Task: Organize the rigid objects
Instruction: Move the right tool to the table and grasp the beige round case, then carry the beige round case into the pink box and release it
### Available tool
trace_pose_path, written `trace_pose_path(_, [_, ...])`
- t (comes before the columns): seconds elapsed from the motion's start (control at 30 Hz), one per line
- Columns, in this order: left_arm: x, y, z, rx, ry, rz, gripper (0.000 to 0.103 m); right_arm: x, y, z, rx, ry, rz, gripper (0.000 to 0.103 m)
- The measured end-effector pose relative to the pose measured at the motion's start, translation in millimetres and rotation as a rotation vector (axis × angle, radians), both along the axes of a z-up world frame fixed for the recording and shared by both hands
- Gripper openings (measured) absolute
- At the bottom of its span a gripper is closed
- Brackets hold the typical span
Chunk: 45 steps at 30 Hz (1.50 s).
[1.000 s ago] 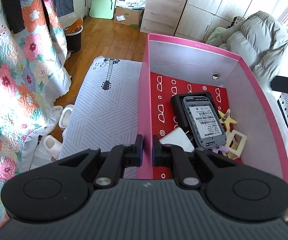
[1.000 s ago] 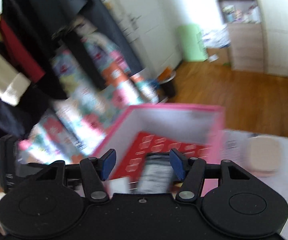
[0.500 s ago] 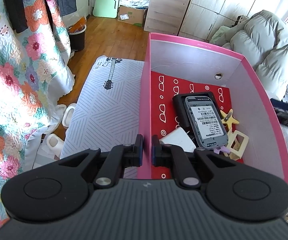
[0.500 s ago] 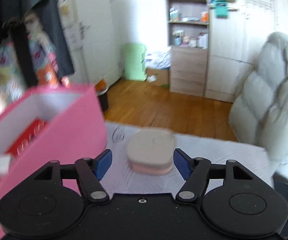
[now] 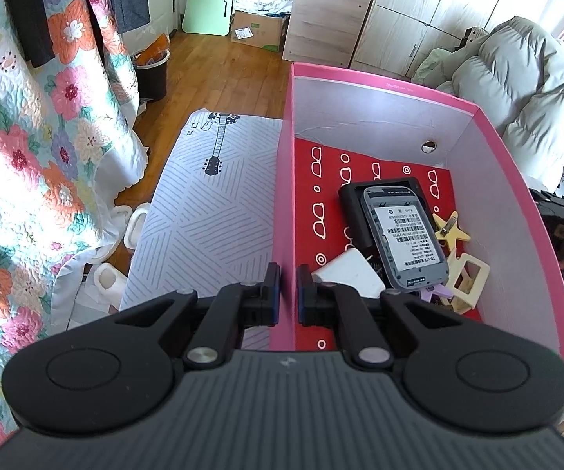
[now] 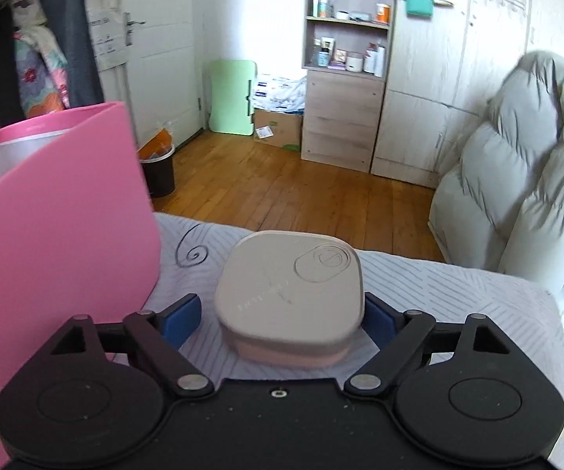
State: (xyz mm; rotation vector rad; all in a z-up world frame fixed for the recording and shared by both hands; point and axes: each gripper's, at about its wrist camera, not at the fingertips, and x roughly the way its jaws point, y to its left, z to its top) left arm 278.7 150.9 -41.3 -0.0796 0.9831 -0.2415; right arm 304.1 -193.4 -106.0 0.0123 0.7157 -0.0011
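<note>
My left gripper [image 5: 289, 293] is shut on the near left wall of the pink box [image 5: 284, 180], one pad on each side of the wall. Inside the box, on its red floor, lie a grey device with a barcode label [image 5: 403, 231], a black case [image 5: 354, 211] under it, a white block [image 5: 350, 274], a yellow star clip [image 5: 450, 231] and a cream frame-shaped clip [image 5: 468, 278]. In the right wrist view a beige square lidded container [image 6: 288, 286] rests on the bed beside the pink box [image 6: 58, 227]. My right gripper [image 6: 280, 319] straddles it, jaws opening, pads not pressing on it.
The striped bed cover [image 5: 211, 211] [image 6: 438, 293] carries both box and container. A grey puffy jacket [image 6: 517, 180] sits at the right. A floral quilt [image 5: 47, 137] hangs to the left. Beyond the bed lie a wooden floor, a black bin [image 6: 158, 170] and a wooden cabinet [image 6: 340, 117].
My right gripper swung away from above the pink box, to the right and down, and now straddles the beige container with wider jaws. The left gripper and the box stayed still.
</note>
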Motion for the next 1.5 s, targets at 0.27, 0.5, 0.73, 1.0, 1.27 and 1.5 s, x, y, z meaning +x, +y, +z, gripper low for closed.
trace_pose_path(0.27, [2.0,1.1,-3.0,-0.010,0.009,0.001,0.007,-10.1,-10.0,8.7,0.038,0.027,-0.050,0.078])
trace_pose_path(0.5, [-2.5,-3.8,-4.3,0.030,-0.033,-0.016,0.007,-40.5,-14.0,25.0,0.043,0.090,-0.131,0.078])
trace_pose_path(0.73, [-4.2,-0.4,-6.4,0.017,-0.041,-0.025,0.007,-75.0,-12.5,64.5,0.092,0.065,-0.144,0.078])
trace_pose_path(1.0, [-11.2,-7.1,-4.9,0.059,-0.095,-0.036,0.007,-105.2,26.1,126.0,0.139,-0.025,-0.002,0.078])
trace_pose_path(1.27, [-12.2,-2.4,-6.2,0.033,-0.103,-0.032,0.007,-83.6,90.1,140.8,0.247,-0.001,0.214,0.078])
trace_pose_path(1.5, [-12.7,-2.0,-6.1,0.025,-0.107,-0.018,0.007,-25.6,135.2,108.5,0.310,0.185,0.260,0.078])
